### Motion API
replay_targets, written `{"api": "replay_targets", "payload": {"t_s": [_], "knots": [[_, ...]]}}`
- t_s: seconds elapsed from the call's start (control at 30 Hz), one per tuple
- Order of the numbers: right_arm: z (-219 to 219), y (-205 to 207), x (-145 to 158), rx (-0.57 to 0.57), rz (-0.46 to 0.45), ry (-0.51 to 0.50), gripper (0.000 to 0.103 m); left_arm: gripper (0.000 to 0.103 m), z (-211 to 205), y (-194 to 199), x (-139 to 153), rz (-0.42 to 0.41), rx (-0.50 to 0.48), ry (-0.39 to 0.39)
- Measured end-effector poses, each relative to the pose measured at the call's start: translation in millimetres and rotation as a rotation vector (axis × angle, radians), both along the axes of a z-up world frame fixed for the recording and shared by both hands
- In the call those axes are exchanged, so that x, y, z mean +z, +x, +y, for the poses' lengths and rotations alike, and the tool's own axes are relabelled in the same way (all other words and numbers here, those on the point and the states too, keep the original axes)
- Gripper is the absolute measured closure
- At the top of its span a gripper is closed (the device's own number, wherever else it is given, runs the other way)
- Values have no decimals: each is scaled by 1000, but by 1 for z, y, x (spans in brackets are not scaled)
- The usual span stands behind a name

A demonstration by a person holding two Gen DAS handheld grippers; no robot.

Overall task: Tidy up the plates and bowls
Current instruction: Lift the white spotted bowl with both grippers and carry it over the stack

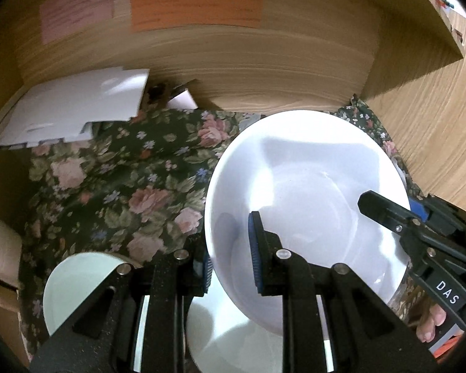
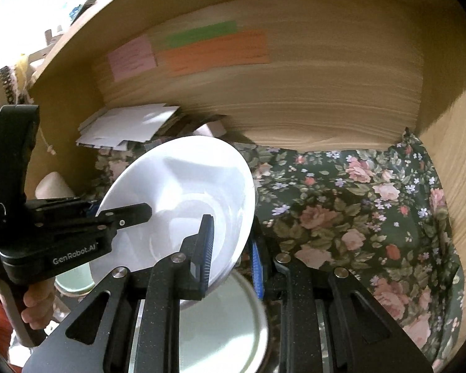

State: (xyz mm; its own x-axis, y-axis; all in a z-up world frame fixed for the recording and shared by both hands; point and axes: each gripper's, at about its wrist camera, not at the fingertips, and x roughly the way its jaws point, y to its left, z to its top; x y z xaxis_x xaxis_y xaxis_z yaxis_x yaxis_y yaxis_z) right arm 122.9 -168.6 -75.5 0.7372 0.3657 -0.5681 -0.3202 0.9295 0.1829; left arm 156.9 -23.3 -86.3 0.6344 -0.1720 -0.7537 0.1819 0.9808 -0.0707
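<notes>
A white bowl (image 1: 307, 186) is held up above the floral cloth by both grippers, one on each side of its rim. My left gripper (image 1: 230, 255) is shut on the bowl's left rim. My right gripper (image 2: 233, 251) is shut on the bowl's right rim (image 2: 183, 192). The right gripper also shows in the left wrist view (image 1: 397, 217), and the left gripper in the right wrist view (image 2: 124, 214). A white plate (image 1: 233, 342) lies below the bowl; it also shows in the right wrist view (image 2: 223, 326). A pale green bowl (image 1: 77, 286) sits at the lower left.
A floral cloth (image 2: 357, 217) covers the shelf floor inside a wooden cabinet (image 2: 295, 93). White cardboard pieces (image 1: 71, 108) lie at the back left. Coloured notes (image 1: 195, 9) are stuck on the back wall. A wooden side wall (image 2: 459, 171) stands at right.
</notes>
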Motion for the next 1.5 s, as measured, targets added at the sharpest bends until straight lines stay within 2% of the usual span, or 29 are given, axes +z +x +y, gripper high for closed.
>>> {"api": "replay_targets", "payload": {"t_s": [0.77,1.13,1.5], "knots": [[70,-23,-12,143,-3,10,83,83,79,-65,-1,-43,146,-15],[107,-22,-19,212,9,5,83,83,114,-80,-8,-47,218,-23],[141,-8,-38,273,73,6,83,83,151,-84,-26,-12,279,-49]]}}
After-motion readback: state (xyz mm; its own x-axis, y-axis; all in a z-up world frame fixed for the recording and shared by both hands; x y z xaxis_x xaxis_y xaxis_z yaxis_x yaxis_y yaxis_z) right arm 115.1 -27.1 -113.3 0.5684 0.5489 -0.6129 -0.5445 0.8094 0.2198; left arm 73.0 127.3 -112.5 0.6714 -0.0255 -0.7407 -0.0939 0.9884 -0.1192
